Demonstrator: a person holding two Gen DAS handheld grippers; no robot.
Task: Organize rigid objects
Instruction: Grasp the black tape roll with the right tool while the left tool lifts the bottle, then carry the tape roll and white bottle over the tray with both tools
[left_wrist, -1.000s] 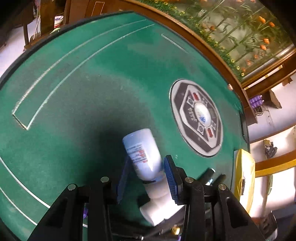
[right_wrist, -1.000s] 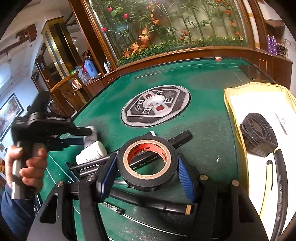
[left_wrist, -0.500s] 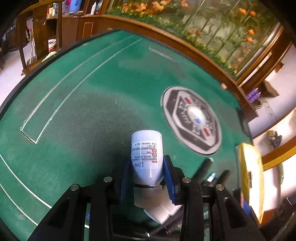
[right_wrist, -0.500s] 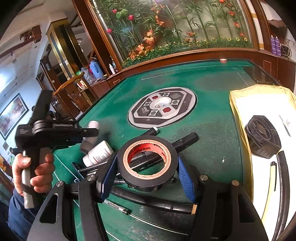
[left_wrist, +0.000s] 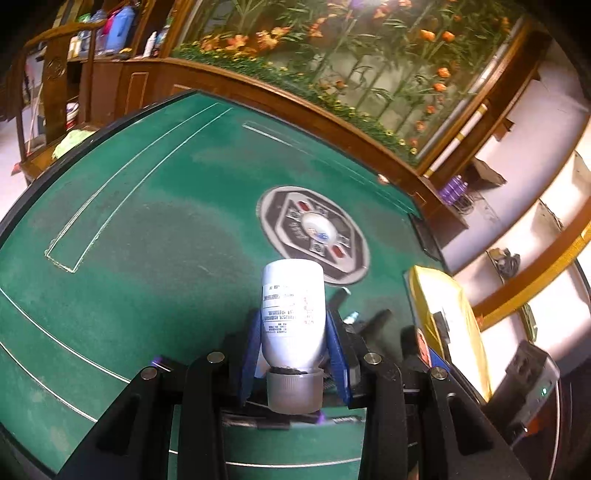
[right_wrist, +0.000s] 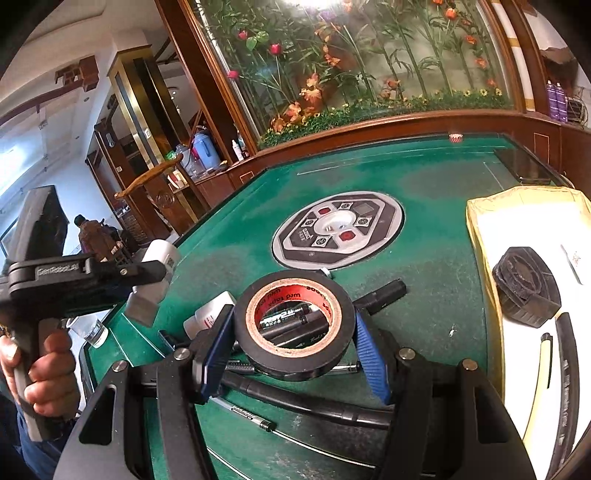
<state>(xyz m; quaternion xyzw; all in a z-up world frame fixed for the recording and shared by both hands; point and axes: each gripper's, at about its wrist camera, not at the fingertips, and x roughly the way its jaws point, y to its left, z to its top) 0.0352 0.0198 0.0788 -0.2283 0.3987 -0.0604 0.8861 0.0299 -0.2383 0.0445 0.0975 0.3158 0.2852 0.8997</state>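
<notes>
Left tool (left_wrist: 293, 354) pinches a light, stiff, slick white bottle (left_wrist: 293, 317) mid-body; right tool (right_wrist: 295, 354) pinches a rigid tape roll (right_wrist: 294, 325).

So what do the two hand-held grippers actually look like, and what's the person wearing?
Both are black plastic frames with silver bolt heads and blue ribbed fingers. The left hand-held gripper has a grey pistol handle and white lettering on its black body, as the right wrist view shows. The right hand-held gripper is built the same. A dark blue sleeve shows below the hand.
</notes>
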